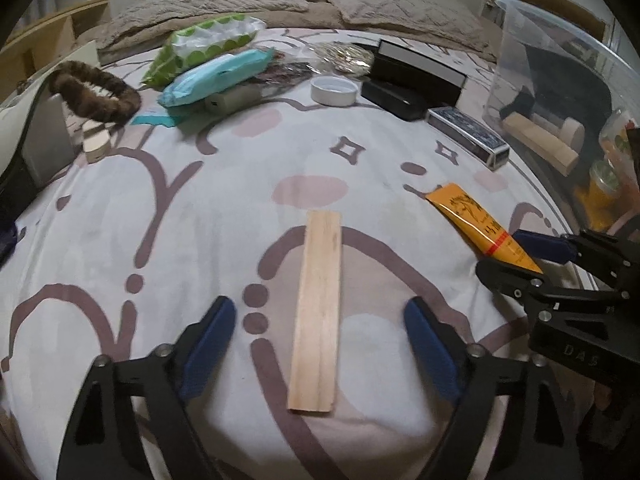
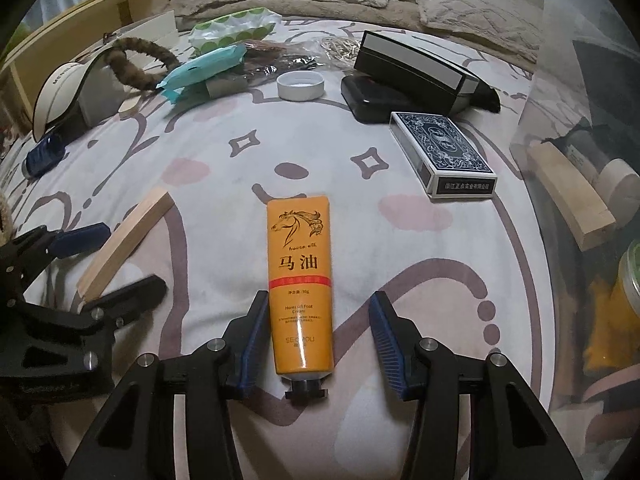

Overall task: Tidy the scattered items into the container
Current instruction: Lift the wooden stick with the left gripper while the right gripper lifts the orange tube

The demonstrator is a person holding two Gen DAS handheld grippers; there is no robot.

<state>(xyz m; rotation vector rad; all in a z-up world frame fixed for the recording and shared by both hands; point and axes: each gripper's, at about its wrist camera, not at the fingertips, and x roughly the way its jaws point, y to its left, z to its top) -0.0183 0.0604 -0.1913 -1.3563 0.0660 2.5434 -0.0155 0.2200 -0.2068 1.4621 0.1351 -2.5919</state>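
A flat wooden block [image 1: 318,312] lies lengthwise on the patterned bedspread, between the blue pads of my left gripper [image 1: 320,306]. That gripper is open and neither pad touches the wood. An orange foot-cream tube [image 2: 300,280] lies cap toward me between the fingers of my right gripper [image 2: 320,299]. The left pad [image 2: 256,332] is at the tube's edge and the right pad stands clearly apart, so this gripper is open. The clear plastic container [image 2: 560,80] stands at the right with a wooden block and jars inside.
A blue card deck [image 2: 440,152], a black box [image 2: 416,68], a white lid [image 2: 300,84], wipes packs [image 1: 212,76], a brown hair band [image 1: 96,88] and a cap [image 2: 60,88] lie further back. Pillows line the far edge. The two grippers sit close side by side.
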